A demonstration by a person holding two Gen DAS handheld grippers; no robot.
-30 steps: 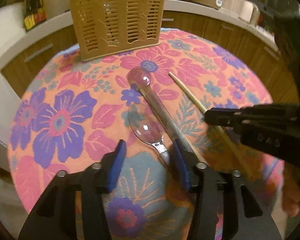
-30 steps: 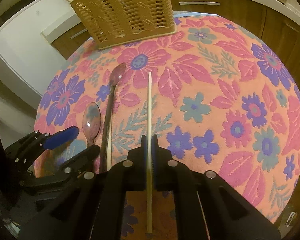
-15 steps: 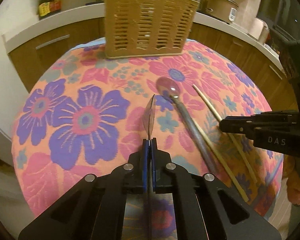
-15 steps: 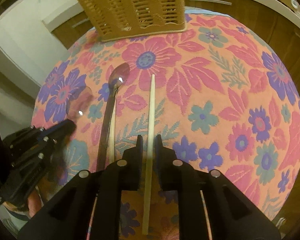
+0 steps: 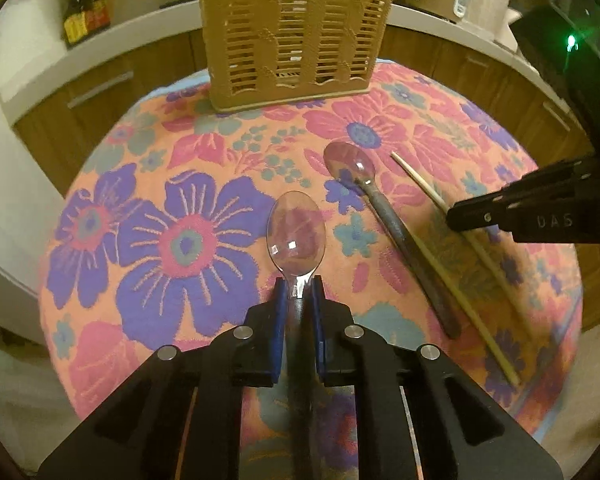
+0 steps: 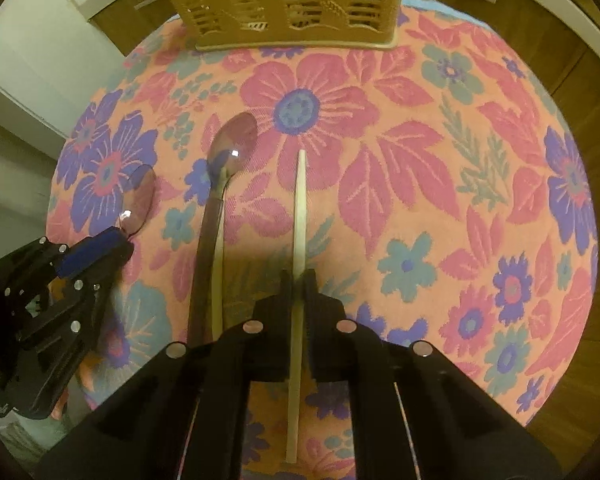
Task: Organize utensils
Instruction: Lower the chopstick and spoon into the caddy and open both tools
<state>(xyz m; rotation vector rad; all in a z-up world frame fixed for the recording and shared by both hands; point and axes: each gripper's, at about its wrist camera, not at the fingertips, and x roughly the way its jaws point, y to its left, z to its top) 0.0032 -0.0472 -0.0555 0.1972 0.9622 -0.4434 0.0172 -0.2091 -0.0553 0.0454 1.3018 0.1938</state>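
The left tool point(image 5: 299, 294) clamps the neck of a shiny spoon point(image 5: 296, 234), bowl pointing toward the slotted tan basket point(image 5: 296, 36) at the top of the frame; its jaws are easing apart, the spoon between them. The right tool point(image 6: 299, 280) is closed on a pale chopstick point(image 6: 300, 216). A dark-handled spoon point(image 6: 220, 184) and a second chopstick point(image 6: 217, 280) lie together on the floral-clothed worktop point(image 6: 420, 160). The right tool's side reads "DAS". Bottle labels at upper left are unreadable.

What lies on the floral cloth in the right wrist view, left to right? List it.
Left gripper holding the clear plastic spoon → dark-handled long spoon → pale wooden chopstick clamped in the right gripper.
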